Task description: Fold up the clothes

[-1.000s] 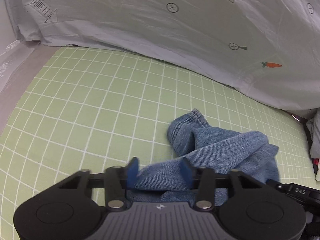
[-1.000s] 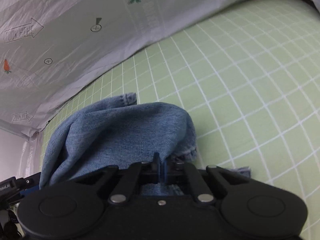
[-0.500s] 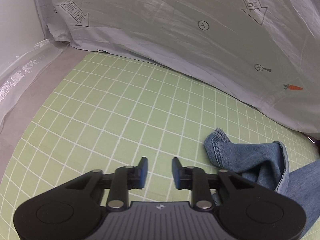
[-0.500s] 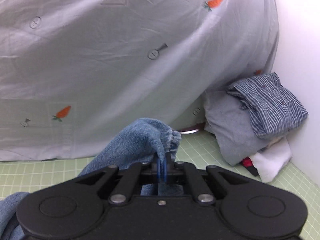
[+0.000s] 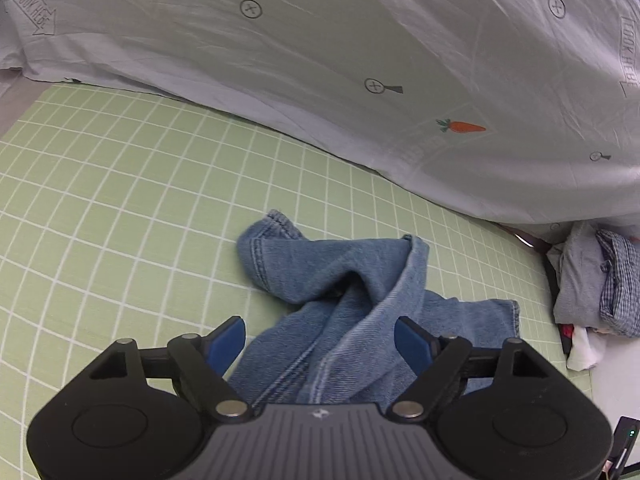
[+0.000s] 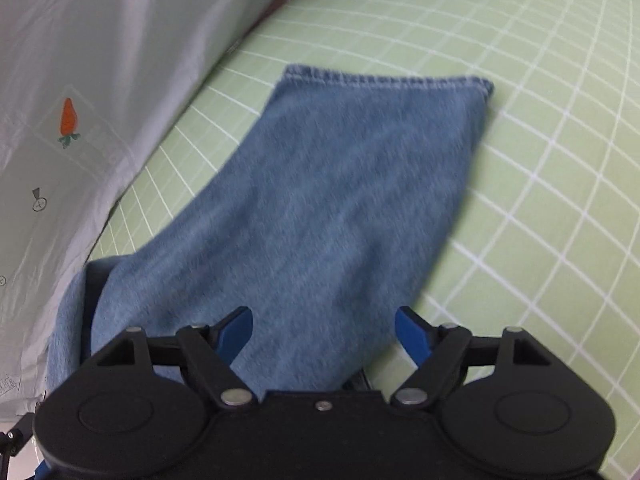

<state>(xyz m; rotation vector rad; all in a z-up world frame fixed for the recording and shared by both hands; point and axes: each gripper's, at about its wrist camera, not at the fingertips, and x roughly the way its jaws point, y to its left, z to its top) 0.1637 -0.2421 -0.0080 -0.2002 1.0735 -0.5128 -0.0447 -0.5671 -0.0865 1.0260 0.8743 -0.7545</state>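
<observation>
Blue jeans [image 5: 340, 280] lie twisted and bunched on the green grid mat, in the left wrist view just ahead of my left gripper [image 5: 320, 340]. That gripper is open, its blue pads wide apart over the denim. In the right wrist view one jeans leg [image 6: 340, 184] stretches flat away from me, its hem [image 6: 384, 78] at the far end. My right gripper [image 6: 324, 332] is open, the cloth running between and under its spread fingers.
A pale sheet [image 5: 360, 60] printed with carrots hangs along the back of the green grid mat [image 5: 100, 200]. A pile of folded clothes [image 5: 596, 280], grey and checked, sits at the mat's far right corner.
The right gripper was shut on the jeans and held them up; now it is open and the leg lies flat on the mat. The left gripper has opened wider and moved back over the denim.
</observation>
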